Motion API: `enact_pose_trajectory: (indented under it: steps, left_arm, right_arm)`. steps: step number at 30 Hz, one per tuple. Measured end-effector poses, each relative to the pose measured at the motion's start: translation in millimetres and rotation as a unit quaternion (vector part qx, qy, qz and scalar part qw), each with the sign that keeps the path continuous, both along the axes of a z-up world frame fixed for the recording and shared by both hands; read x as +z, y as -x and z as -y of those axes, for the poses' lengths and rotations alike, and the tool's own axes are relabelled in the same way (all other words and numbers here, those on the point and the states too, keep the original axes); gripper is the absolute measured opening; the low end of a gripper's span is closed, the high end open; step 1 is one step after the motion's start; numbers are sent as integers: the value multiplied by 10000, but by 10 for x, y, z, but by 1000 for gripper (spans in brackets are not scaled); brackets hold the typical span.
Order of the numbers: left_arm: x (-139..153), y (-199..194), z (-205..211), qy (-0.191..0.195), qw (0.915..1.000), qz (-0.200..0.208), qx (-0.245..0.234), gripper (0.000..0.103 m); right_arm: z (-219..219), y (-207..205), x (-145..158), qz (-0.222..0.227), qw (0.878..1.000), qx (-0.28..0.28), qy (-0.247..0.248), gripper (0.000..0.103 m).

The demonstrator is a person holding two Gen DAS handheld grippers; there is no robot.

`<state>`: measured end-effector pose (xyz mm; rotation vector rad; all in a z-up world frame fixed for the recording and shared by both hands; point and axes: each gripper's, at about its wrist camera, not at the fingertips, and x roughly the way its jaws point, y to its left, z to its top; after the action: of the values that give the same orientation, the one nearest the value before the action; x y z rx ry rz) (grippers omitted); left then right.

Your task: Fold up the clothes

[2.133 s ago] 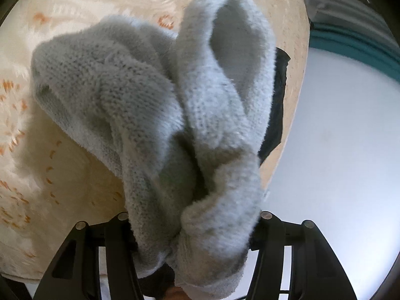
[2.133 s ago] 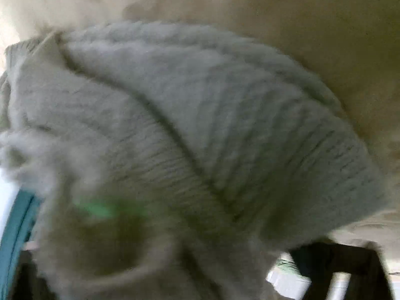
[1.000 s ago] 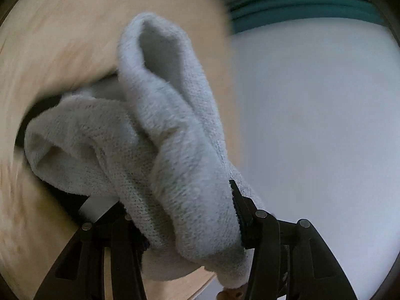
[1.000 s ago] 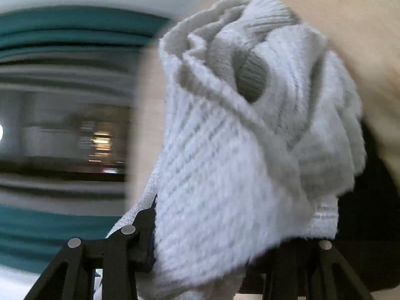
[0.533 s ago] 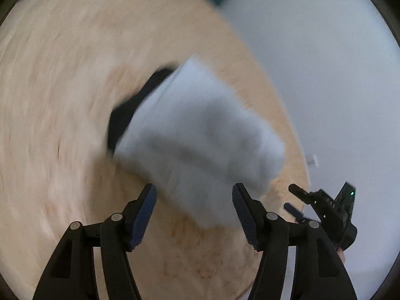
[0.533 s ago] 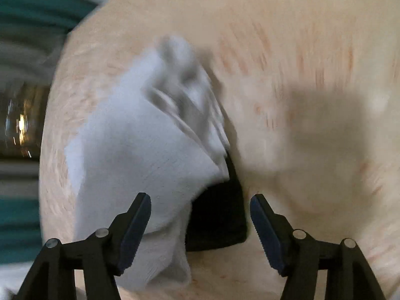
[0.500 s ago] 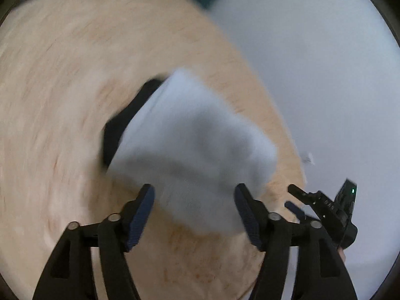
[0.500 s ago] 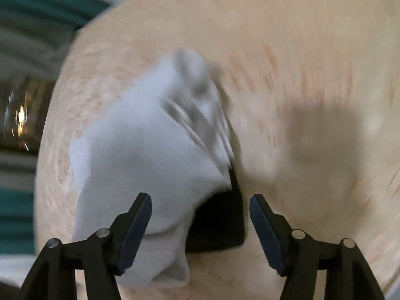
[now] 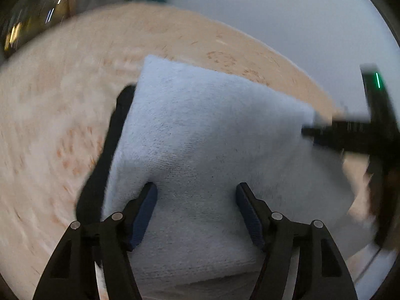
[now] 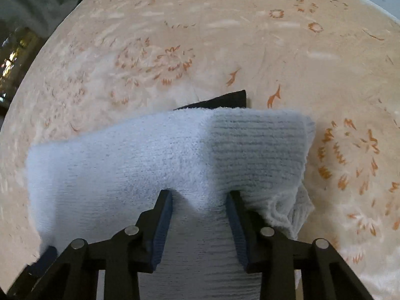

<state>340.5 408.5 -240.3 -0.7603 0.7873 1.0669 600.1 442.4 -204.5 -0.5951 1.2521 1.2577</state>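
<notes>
Grey knitted sweater [image 9: 212,150] folded into fuzzy, roughly rectangular block, lying on round bench [image 10: 225,37] covered in cream cloth with orange floral print. One dark garment [image 9: 112,137] flat beneath sweater, edge poking out. Left claw [image 9: 196,191] spread, both pads pressing down into soft top layer, nothing pinched. Right claw [image 10: 200,195] spread too, fingers sunk into ribbed knit near sweater's edge. Two claws, two garments, one bench.
</notes>
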Motion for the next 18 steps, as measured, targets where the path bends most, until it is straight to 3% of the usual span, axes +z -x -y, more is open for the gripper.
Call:
enact_pose_trajectory:
  steps: [3, 5, 7, 8, 11, 14, 18]
  left_arm:
    - [13, -58, -51, 32, 9996, -258, -61, 70]
    - [172, -47, -62, 156, 9994, -283, 94, 70]
    - [297, 6, 4, 218, 9992, -215, 255, 79]
    - [389, 42, 63, 221, 9992, -107, 308, 91]
    - [755, 105, 238, 302, 9984, 188, 439, 97]
    - [719, 139, 121, 366, 9978, 269, 475, 102]
    - [774, 126, 90, 346, 9983, 170, 444, 103]
  right_arm:
    - [57, 50, -26, 78, 9999, -6, -112, 37]
    - [192, 151, 121, 202, 9996, -5, -209, 40]
    - [415, 380, 281, 310, 9979, 362, -442, 46]
    - [526, 498, 325, 384, 9965, 550, -503, 46]
    - [868, 755, 209, 981, 9907, 884, -339, 48]
    - [1109, 861, 47, 1409, 9843, 1018, -307, 48]
    - [1181, 821, 122, 1359, 9855, 850, -548, 49]
